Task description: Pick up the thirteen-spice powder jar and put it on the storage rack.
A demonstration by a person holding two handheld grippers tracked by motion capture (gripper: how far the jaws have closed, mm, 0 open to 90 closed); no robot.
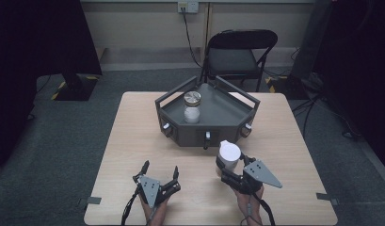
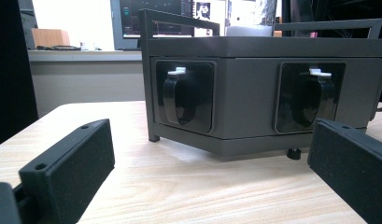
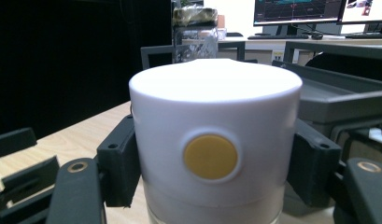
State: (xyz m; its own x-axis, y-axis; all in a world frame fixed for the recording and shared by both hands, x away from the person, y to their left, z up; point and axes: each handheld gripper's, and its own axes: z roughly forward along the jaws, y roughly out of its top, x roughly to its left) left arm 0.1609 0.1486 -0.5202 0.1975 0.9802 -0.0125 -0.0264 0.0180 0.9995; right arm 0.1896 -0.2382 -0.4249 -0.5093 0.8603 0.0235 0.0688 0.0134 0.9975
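- A dark grey, angular, rail-edged tray sits at the far middle of a light wooden table.
- Inside the tray stands a clear glass jar with a metal lid.
- Just in front of the tray, the right gripper clamps a white cylindrical container with a yellow dot.
- The left gripper, nearer than the tray, rests with jaws spread wide, holding nothing.

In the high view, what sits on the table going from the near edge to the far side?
Left hand-held gripper → white container gripped by the right hand-held gripper → dark grey tray → white jar → glass jar.
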